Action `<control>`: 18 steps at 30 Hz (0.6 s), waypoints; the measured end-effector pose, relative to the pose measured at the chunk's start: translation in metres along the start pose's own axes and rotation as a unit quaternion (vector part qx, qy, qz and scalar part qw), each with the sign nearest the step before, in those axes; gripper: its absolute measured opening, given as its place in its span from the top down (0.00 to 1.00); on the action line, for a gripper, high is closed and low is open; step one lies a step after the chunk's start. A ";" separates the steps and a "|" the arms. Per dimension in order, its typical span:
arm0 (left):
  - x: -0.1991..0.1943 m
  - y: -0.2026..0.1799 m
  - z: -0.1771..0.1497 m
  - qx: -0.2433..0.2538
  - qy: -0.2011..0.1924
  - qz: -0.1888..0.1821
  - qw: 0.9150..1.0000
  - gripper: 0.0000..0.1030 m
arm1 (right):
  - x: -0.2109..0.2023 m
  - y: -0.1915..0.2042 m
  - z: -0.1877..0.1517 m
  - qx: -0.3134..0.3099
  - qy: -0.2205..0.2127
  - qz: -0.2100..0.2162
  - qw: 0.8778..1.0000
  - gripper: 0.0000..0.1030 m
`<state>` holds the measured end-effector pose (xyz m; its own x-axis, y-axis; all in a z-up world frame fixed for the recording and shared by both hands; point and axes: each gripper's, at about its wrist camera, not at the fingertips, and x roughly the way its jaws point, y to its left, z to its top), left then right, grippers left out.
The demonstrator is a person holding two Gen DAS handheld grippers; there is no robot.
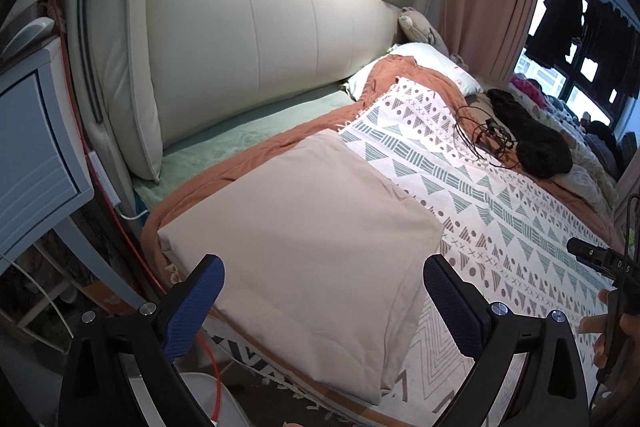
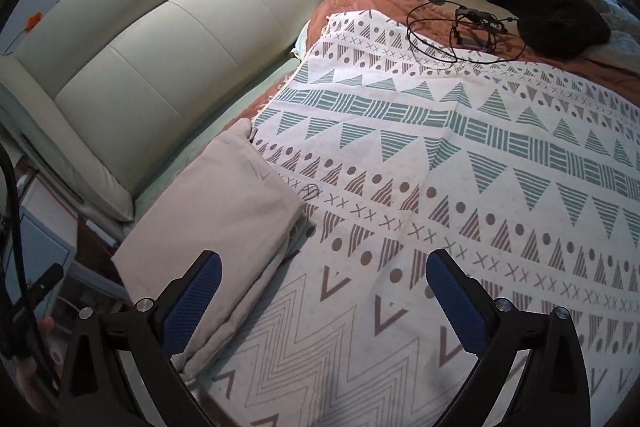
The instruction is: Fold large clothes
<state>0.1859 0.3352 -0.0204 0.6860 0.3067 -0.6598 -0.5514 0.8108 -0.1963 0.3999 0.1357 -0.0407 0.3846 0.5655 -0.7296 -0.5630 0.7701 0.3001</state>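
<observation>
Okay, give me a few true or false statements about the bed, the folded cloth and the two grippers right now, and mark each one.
1. The beige folded cloth lies on the patterned blanket. True.
2. The left hand-held gripper is shut on the cloth. False: its jaws are open, holding nothing.
3. The right hand-held gripper is open. True.
4. A black garment lies far up the bed beside tangled cables. True.
5. The folded cloth is bright red. False: it is beige.
</observation>
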 end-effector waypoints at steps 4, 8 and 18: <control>-0.017 -0.014 -0.010 0.013 -0.011 -0.017 1.000 0.03 | -0.034 -0.006 -0.014 -0.004 -0.023 -0.015 1.000 0.01; -0.037 -0.029 -0.021 0.037 -0.024 -0.031 0.999 0.02 | -0.069 -0.012 -0.035 -0.002 -0.049 -0.025 0.998 0.01; -0.080 -0.049 -0.058 0.071 -0.038 -0.062 0.995 0.01 | -0.145 -0.028 -0.096 0.003 -0.105 -0.072 0.992 0.01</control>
<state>0.1304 0.2415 -0.0004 0.7821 0.2318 -0.5784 -0.3903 0.9058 -0.1649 0.2896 0.0043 -0.0022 0.6053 0.4982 -0.6209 -0.4864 0.8489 0.2070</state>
